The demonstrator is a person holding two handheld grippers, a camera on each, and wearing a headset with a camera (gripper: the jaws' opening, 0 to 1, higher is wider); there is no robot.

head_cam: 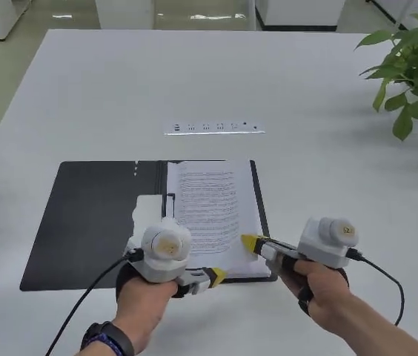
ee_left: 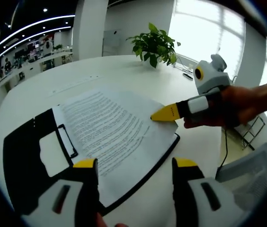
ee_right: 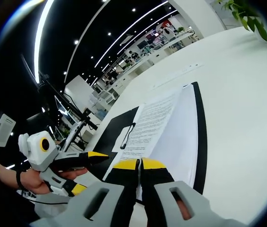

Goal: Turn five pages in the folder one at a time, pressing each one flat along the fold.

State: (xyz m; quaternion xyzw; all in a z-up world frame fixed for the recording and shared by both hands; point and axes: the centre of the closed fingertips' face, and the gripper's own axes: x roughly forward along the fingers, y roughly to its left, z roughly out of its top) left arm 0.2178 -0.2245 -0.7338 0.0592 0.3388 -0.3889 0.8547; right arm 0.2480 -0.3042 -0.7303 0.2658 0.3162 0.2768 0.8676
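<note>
A black folder [head_cam: 83,230] [ee_left: 24,161] [ee_right: 117,124] lay open and flat near the table's [head_cam: 305,96] near edge, a little left of the middle. Its bare left cover spread toward the left edge of the table. A stack of white printed pages [head_cam: 209,208] [ee_left: 105,127] [ee_right: 171,127] sat on its right half. A thin metal clip [ee_left: 67,139] [ee_right: 129,135] ran along the fold beside the pages.

The left gripper [head_cam: 215,277] [ee_left: 135,163], grey with yellow tips, was at the folder's near edge, just below the lower right part of the stack. In the left gripper view its jaws stood well spread, one tip over the near edge of the pages and the other over bare table past the folder's near corner, with nothing between them. The left hand [head_cam: 146,304] around it wore a dark wristband [head_cam: 109,337].

The right gripper [head_cam: 250,242] [ee_left: 163,113] [ee_right: 139,164] came in from the side of the table's right edge. Its tips met the right edge of the top page, close to the page's near corner. In the right gripper view its jaws were pressed together with a thin strip of white paper running in between them, so it was pinching the top page by its edge. The right hand [head_cam: 324,289] held it just above the table, off the folder's near right corner.

A flush white socket panel [head_cam: 213,127] sat in the table beyond the folder. A leafy green plant [head_cam: 409,67] [ee_left: 155,45] [ee_right: 247,12] stood by the far right corner.
</note>
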